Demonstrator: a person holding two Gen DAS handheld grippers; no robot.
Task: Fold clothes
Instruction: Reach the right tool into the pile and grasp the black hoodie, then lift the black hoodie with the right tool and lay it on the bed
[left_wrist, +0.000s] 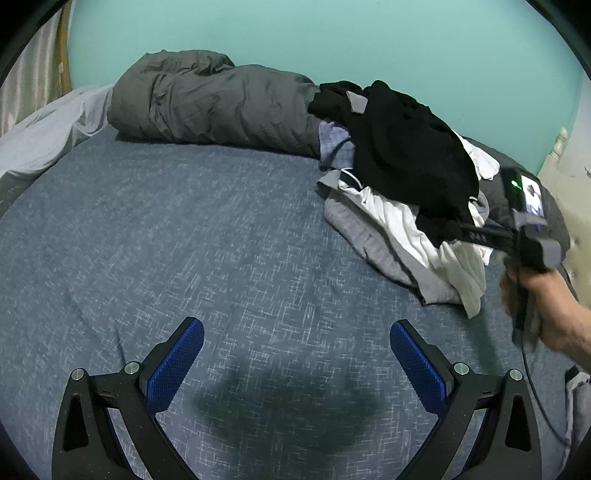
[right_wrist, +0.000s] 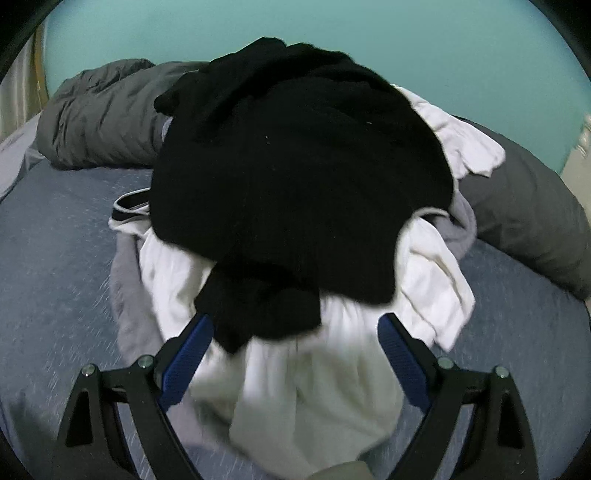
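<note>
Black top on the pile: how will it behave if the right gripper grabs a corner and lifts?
Probably floppy: the black top drapes over the pile in soft folds. It will likely hang and stretch out, not lift flat. It may drag the white garment beneath, since they overlap near the open right gripper.

Teal wall (left_wrist: 332, 37) behind blue-sheeted bed (left_wrist: 184, 240).

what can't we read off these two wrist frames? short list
- Clothes pile: the black garment drapes over the top in both views, so the item count is hidden.
- White garment: motion-blurred between the open right gripper fingers in the right wrist view; contact unclear.
- Right gripper, left wrist view: fingertips hidden by the pile.
- Hand: cut off by the frame edge, left wrist view.
- Left gripper: open, over the bedsheet; height unreadable.
</note>
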